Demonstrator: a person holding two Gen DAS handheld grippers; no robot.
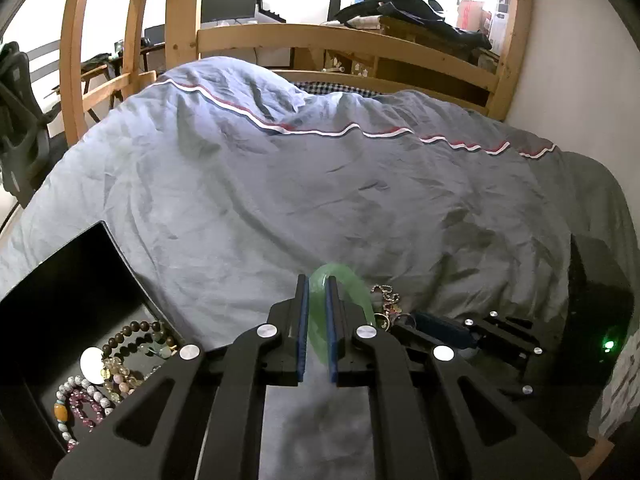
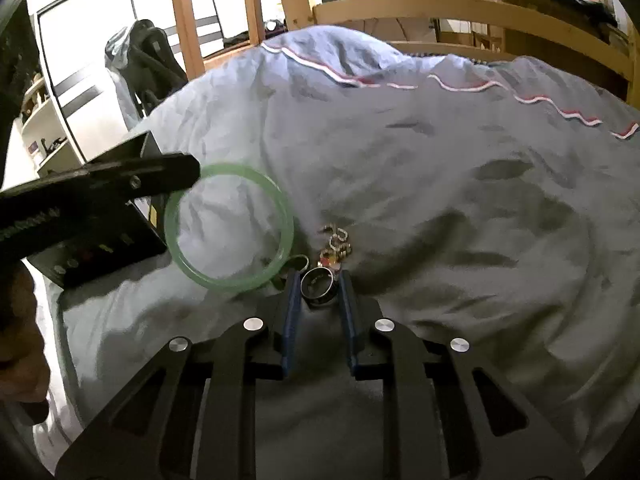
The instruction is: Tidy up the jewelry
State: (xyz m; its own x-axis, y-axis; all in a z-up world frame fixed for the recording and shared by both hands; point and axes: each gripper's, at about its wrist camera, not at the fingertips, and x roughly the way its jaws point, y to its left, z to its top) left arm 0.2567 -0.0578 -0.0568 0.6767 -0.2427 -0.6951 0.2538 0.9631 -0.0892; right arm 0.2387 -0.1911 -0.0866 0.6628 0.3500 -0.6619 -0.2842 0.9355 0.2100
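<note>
My left tongs [image 1: 317, 292] are clamped on the green bangle [image 1: 340, 308], a smooth, glassy, translucent hoop. In the left camera it sits bottom centre of the frame, seen edge-on, with the blue pads [image 1: 303, 336] pinching its rim on both sides. From the right camera the same bangle [image 2: 229, 227] shows as a full open circle in the left-middle of the frame, standing up off the bed with its hole facing the lens, and the left tongs [image 2: 188, 174] reach in from the left edge to grip its upper left rim.

My right tongs [image 2: 318, 286] sit lower centre with a dark metal ring [image 2: 318, 285] between the blue pads. It's a shiny, chunky band, hole tilted up toward the camera. I can't tell whether the pads are actually squeezing it or just flanking it.

Just past the ring is a small tangle of gold chain bits [image 2: 338, 246], lumpy and glittery, lying on the duvet [image 2: 440, 200], which is grey-blue, soft and wrinkled. A thin green loop [image 2: 298, 262] peeks out beside the bangle's lower edge.

The black box [image 1: 72, 280] is at lower left of the left view, open, with bead bracelets [image 1: 104, 376] piled inside: dark wooden beads, pale, purple and amber ones. The wooden bed frame [image 1: 340, 40] runs across the top.
</note>
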